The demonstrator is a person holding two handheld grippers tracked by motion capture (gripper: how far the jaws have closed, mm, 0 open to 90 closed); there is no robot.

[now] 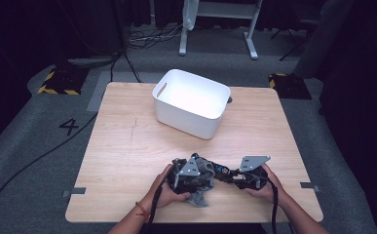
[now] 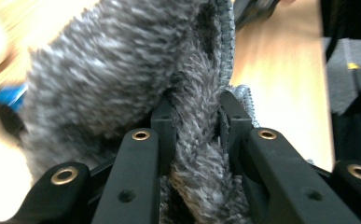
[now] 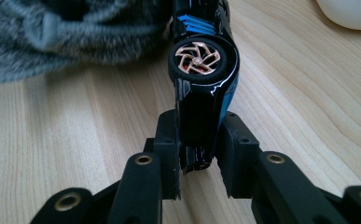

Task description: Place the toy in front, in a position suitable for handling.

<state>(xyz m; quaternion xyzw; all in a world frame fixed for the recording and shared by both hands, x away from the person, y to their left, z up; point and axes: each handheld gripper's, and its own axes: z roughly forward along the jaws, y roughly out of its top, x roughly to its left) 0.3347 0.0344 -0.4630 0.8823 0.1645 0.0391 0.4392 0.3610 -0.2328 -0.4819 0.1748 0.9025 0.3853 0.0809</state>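
Left gripper [image 2: 197, 121] is pinching a fold of the grey fuzzy cloth [image 2: 122, 60]; right gripper [image 3: 199, 135] is clamped on one end of the black-and-blue toy car [image 3: 201, 70], with a copper-spoked wheel facing its camera. In the high view both sit at the near edge of the surface [image 1: 127, 141], between the person's hands, with the left gripper [image 1: 188, 176] on the cloth [image 1: 198, 197] and the right gripper [image 1: 239, 178] just beside it, car [image 1: 221, 171] bridging the two. The car's far end looks tucked into or against the cloth; can't tell how deep. The white bin [image 1: 191, 103] sits well apart toward the far side and looks empty. Risks: the right grip is narrow and on a glossy tapered end, so any twist or sideways pull could let the car pivot or pop out. If the cloth pile snags a wheel, pulling the two apart drags both together. The left grip holds only one fold, so the rest may sag and sweep the car. It's also close to the near edge, so a slip could send either off the surface.
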